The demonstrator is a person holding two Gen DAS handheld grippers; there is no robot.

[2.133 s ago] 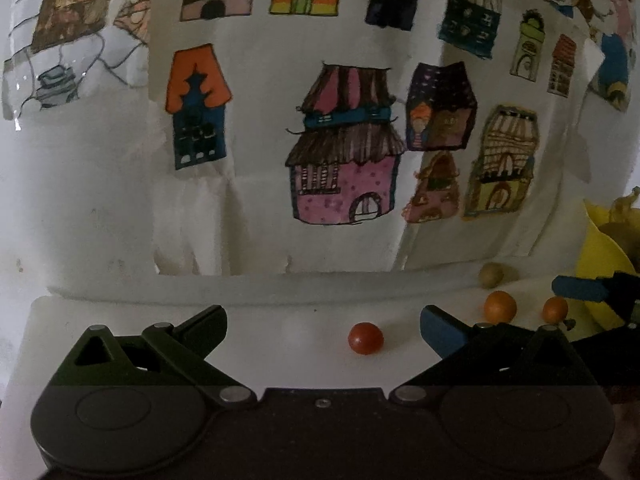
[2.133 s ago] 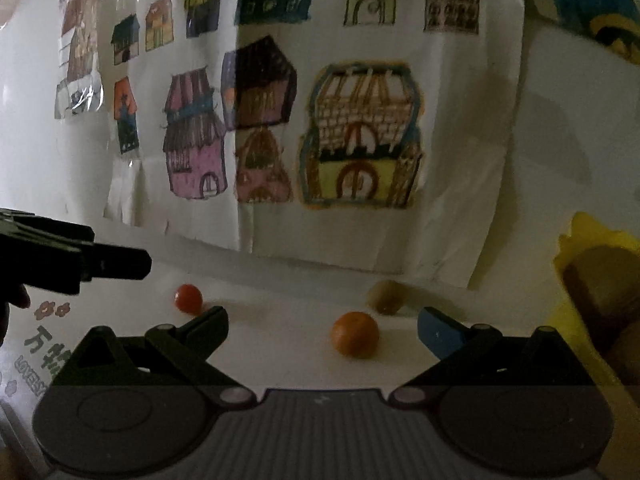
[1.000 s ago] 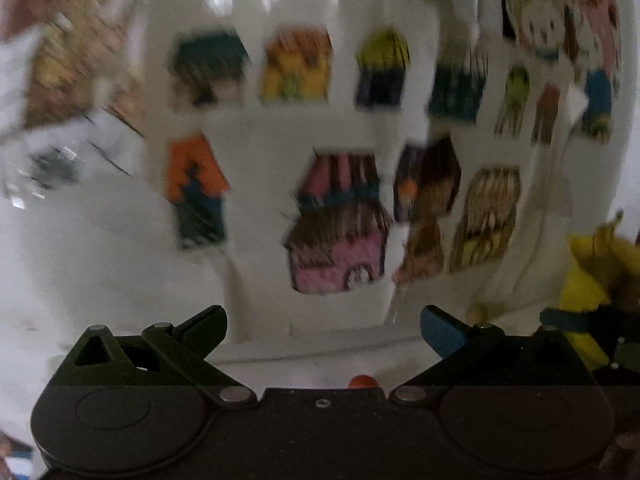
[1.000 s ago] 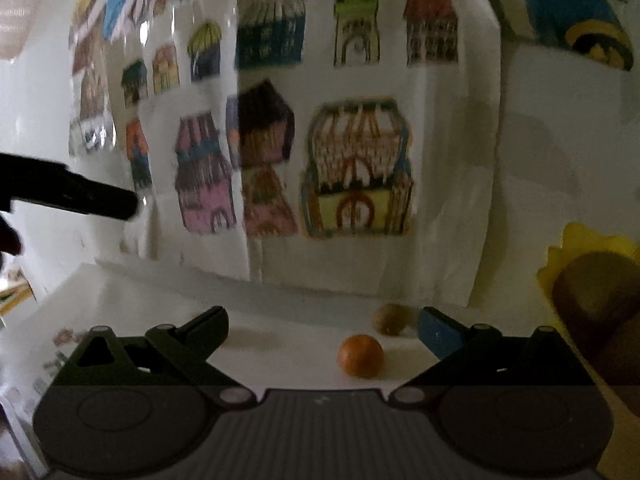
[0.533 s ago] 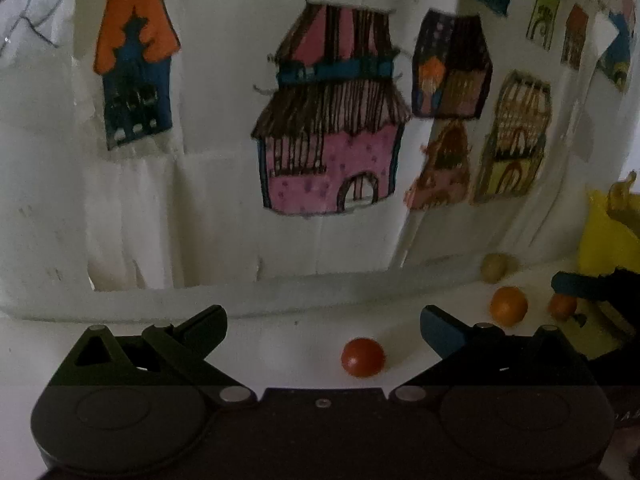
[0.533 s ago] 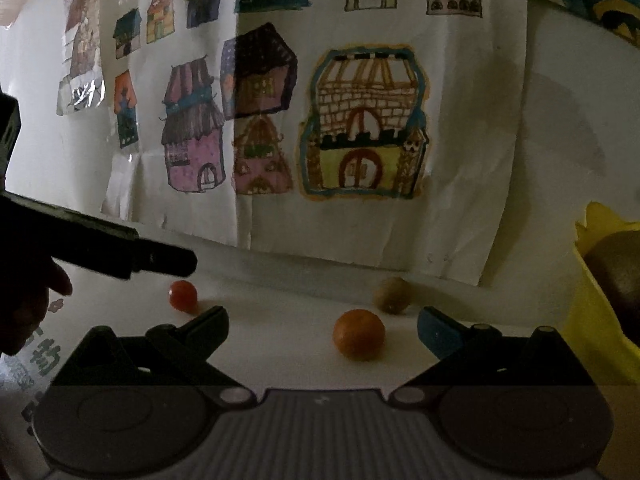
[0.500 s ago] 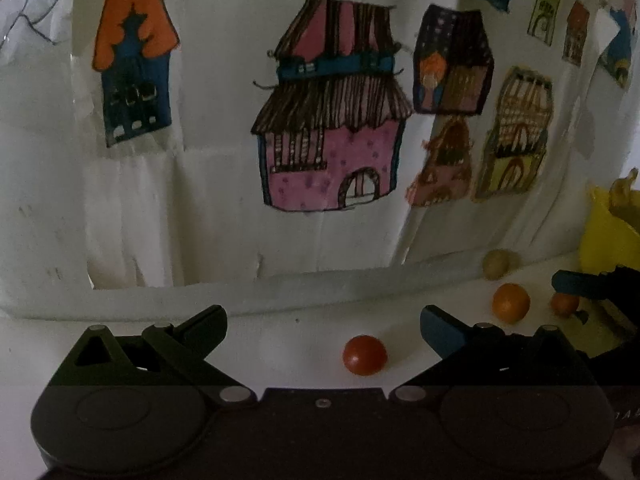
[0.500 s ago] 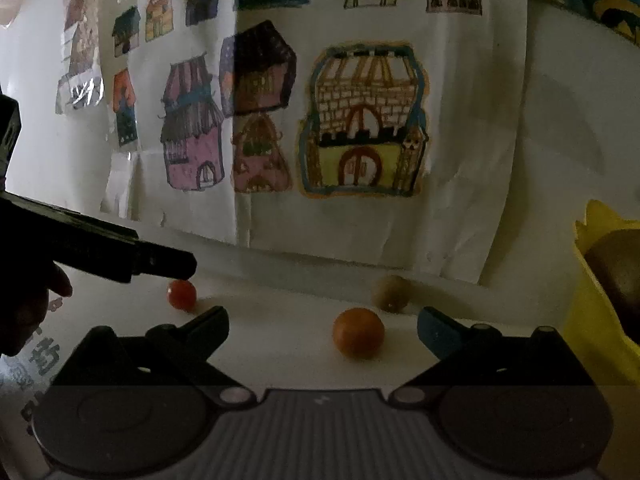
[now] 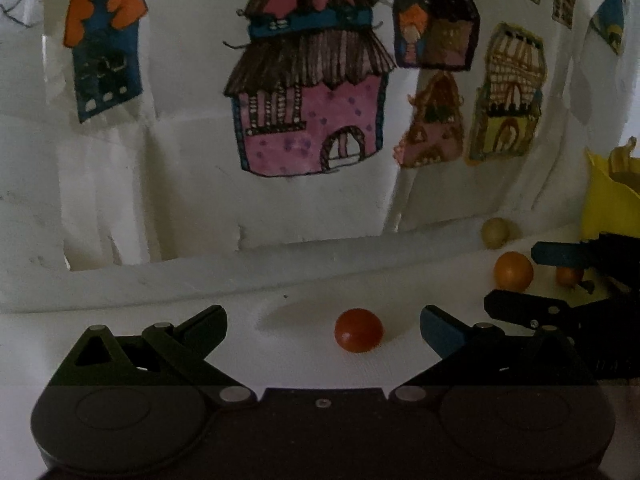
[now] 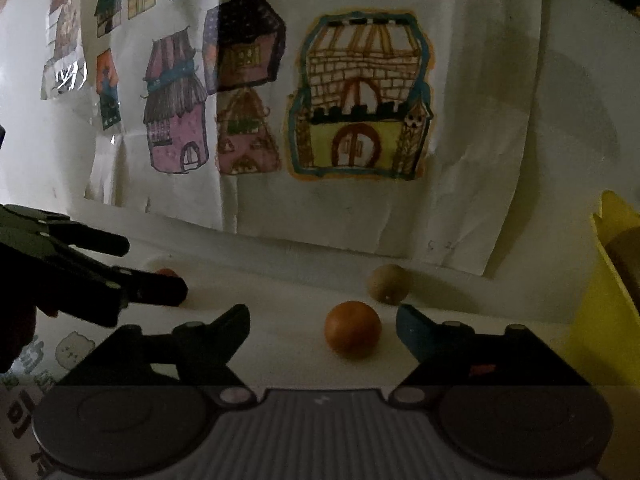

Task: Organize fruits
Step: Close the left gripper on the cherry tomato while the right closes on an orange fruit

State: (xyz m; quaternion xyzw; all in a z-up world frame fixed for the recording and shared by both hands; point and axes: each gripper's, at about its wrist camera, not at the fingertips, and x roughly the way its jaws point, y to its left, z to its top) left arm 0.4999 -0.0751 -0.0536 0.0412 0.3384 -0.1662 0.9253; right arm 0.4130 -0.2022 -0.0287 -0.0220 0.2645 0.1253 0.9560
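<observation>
A small red tomato [image 9: 358, 330] lies on the white table between the open fingers of my left gripper [image 9: 323, 318], nearer the right one. An orange fruit [image 10: 352, 334] lies between the open fingers of my right gripper [image 10: 323, 320], nearer the right one. A pale round fruit [image 10: 388, 283] sits behind it by the wall. In the left wrist view the orange fruit [image 9: 513, 271], the pale fruit [image 9: 495, 232] and a second small orange fruit [image 9: 569, 276] lie to the right, with my right gripper [image 9: 516, 278] around them. A yellow bowl [image 10: 612, 280] stands at the right.
A wall hung with paper drawings of houses [image 9: 312, 92] rises right behind the table. My left gripper [image 10: 154, 266] crosses the left of the right wrist view and hides most of the tomato [image 10: 166, 272]. A printed sheet [image 10: 48, 360] lies at the table's left front.
Both grippers have moved forward and lower toward the table. The tomato now sits between the left fingers and the orange fruit between the right fingers. Both stay open.
</observation>
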